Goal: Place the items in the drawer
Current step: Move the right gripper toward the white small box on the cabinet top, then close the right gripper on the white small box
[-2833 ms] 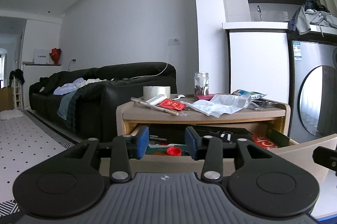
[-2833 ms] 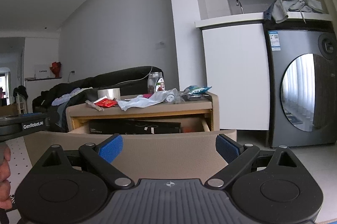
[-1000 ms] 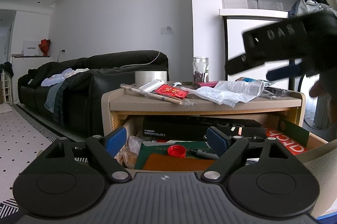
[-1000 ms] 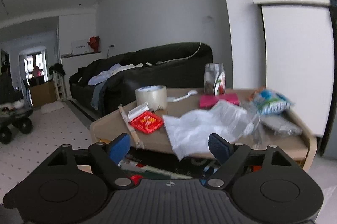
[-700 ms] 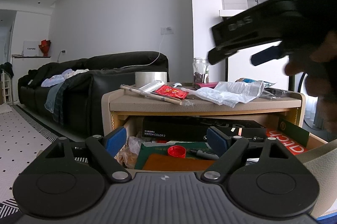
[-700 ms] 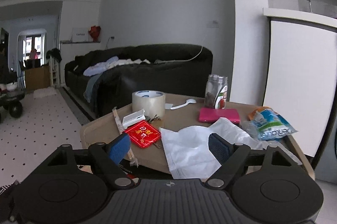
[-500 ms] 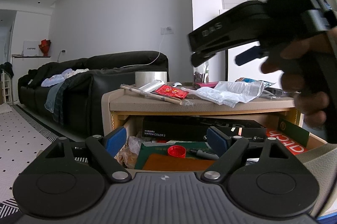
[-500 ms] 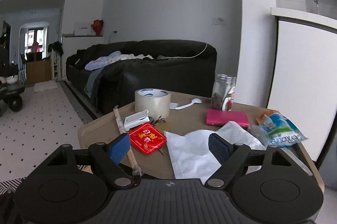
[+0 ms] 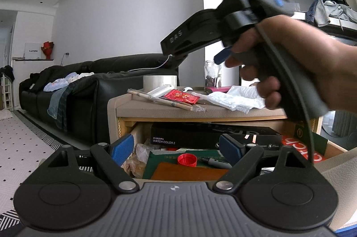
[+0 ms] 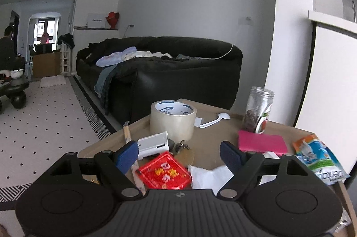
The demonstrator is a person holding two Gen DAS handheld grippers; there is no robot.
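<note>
The right claw (image 10: 177,153) is wide open and holds nothing; it hangs over the tan counter (image 10: 214,123), right above the flat red packet with gold writing (image 10: 165,171). That packet looks thin, light and a bit bendy, so I think pinching it at one edge would be easiest. Beside it sit a small white box (image 10: 152,144) and a big roll of clear tape (image 10: 173,120), which looks stiff and good to grab by its wall. The left claw (image 9: 176,149) is open and empty too, near the open wooden drawer (image 9: 330,149) below.
</note>
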